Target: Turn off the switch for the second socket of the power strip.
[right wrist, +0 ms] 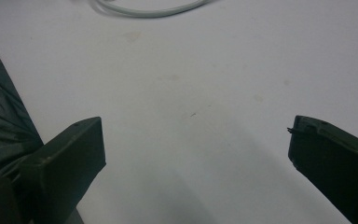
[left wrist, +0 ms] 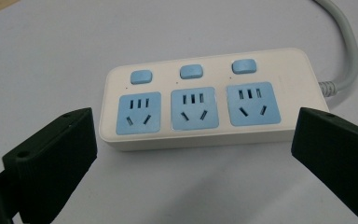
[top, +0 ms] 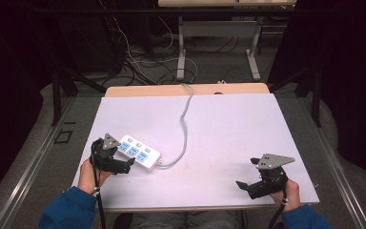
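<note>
Two tools gaping empty, left tool (left wrist: 193, 154) just short of power strip (left wrist: 209, 100), right tool (right wrist: 196, 154) over bare table (top: 228, 124) near front edge.

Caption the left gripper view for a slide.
Open left gripper faces a white power strip with three blue sockets.

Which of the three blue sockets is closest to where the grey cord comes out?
The end socket, rightmost in the left gripper view. It sits next to the grey cord leaving the power strip; the other two sockets lie farther along.
</note>
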Demonstrator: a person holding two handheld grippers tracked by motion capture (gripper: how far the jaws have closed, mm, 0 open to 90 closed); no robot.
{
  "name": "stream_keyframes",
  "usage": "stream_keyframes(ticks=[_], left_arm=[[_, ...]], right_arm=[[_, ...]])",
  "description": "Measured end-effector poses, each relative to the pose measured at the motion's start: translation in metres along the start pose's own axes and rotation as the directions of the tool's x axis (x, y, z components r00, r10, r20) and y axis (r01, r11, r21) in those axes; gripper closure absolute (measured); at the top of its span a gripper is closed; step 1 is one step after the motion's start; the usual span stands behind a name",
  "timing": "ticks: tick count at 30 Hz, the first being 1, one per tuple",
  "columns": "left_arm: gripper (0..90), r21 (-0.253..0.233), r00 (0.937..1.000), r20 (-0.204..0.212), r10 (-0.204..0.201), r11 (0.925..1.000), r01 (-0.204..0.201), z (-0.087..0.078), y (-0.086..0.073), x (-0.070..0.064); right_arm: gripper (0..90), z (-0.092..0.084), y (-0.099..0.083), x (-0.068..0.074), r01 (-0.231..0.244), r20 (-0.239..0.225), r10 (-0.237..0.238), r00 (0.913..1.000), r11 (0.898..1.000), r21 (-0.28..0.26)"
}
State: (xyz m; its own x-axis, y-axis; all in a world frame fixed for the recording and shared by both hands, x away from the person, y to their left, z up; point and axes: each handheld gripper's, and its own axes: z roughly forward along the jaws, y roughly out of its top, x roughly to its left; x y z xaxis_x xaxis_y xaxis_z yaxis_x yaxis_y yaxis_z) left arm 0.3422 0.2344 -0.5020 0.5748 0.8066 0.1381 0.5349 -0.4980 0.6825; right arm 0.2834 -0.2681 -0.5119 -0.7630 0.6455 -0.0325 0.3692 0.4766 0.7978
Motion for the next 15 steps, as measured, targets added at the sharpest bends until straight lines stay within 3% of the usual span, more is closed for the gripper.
stream_keyframes(ticks=[15], left_arm=[[0.3,-0.001,0.9999,0.009,0.010,1.0000,-0.010,-0.019,-0.024,-0.004]], right_arm=[[3.2,0.001,0.000,0.000,0.006,-0.001,-0.006,1.0000,1.000,0.000]])
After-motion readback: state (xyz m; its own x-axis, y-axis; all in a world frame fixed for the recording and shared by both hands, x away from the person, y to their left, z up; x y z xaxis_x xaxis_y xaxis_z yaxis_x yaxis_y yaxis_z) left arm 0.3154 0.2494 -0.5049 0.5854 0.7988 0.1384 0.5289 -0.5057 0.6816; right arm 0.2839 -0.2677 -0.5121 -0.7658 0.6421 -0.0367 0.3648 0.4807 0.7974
